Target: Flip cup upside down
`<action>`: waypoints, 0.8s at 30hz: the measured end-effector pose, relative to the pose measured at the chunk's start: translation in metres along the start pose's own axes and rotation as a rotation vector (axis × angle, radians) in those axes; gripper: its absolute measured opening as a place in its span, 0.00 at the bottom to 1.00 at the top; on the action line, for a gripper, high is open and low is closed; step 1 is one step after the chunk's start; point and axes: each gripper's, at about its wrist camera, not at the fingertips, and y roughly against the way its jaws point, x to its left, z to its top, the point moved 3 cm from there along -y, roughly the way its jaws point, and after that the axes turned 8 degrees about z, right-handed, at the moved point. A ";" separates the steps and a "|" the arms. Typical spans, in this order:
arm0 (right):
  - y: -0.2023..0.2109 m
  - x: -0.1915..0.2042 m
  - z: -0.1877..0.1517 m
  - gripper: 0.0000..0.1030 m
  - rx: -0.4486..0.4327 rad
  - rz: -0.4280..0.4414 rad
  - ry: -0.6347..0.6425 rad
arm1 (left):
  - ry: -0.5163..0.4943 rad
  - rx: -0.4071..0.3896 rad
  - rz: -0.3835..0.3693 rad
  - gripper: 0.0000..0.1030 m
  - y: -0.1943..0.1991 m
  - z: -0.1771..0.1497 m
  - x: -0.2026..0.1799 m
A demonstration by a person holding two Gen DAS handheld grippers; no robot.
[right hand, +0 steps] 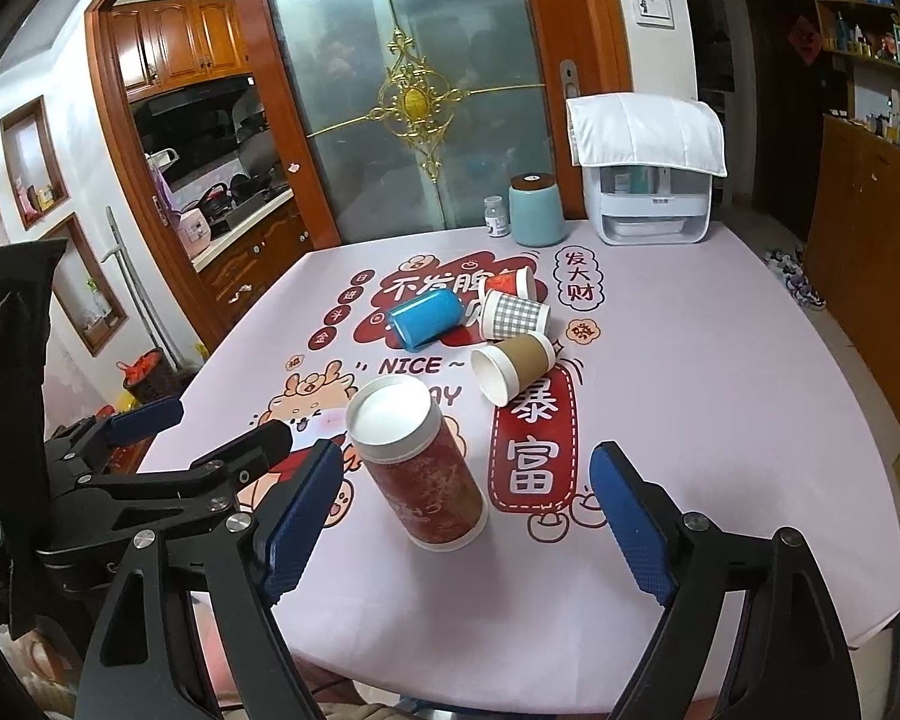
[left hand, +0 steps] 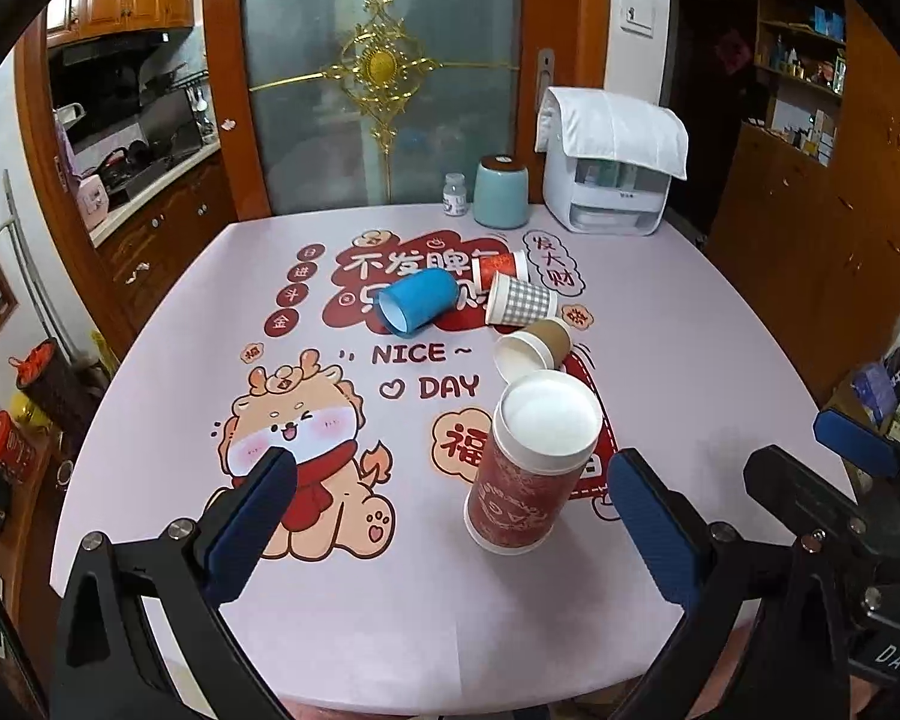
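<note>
While both claws hang spread wide and empty over the near edge of the table [left hand: 150,312], the red cup [left hand: 531,462] stands just ahead of them with its wide rim down and its white base up, so it looks already turned over. It sits a little right of centre between the fingers of the left claw [left hand: 450,516] and left of centre for the right claw [right hand: 459,507], touching neither. Farther ahead lie four cups on their sides: brown cup [right hand: 513,369] nearest, then checked cup [right hand: 513,315], blue cup [right hand: 429,317] and small red cup [right hand: 510,283]. I judge the next flip belongs to the brown one. Reach past the standing cup without brushing it, grip the wall lightly, since paper crushes, and roll the wrist until the mouth faces down.
</note>
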 end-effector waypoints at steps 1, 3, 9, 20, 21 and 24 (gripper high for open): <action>0.001 0.001 0.000 0.84 -0.002 -0.007 0.005 | 0.001 -0.003 0.001 0.99 0.002 -0.001 0.000; 0.002 0.001 0.001 0.84 -0.005 -0.013 0.010 | -0.001 -0.006 0.009 0.99 0.003 -0.002 -0.001; 0.004 0.002 0.002 0.84 -0.015 -0.016 0.008 | 0.002 0.009 0.015 0.99 -0.001 -0.002 0.000; -0.002 0.003 0.005 0.84 -0.013 -0.010 0.015 | 0.015 0.002 0.028 0.99 -0.002 0.000 0.003; -0.004 0.002 0.006 0.84 -0.013 -0.009 0.015 | 0.015 0.001 0.030 0.99 -0.002 0.000 0.003; -0.005 0.002 0.006 0.84 -0.011 -0.003 0.012 | 0.014 0.000 0.034 0.99 -0.002 0.001 0.002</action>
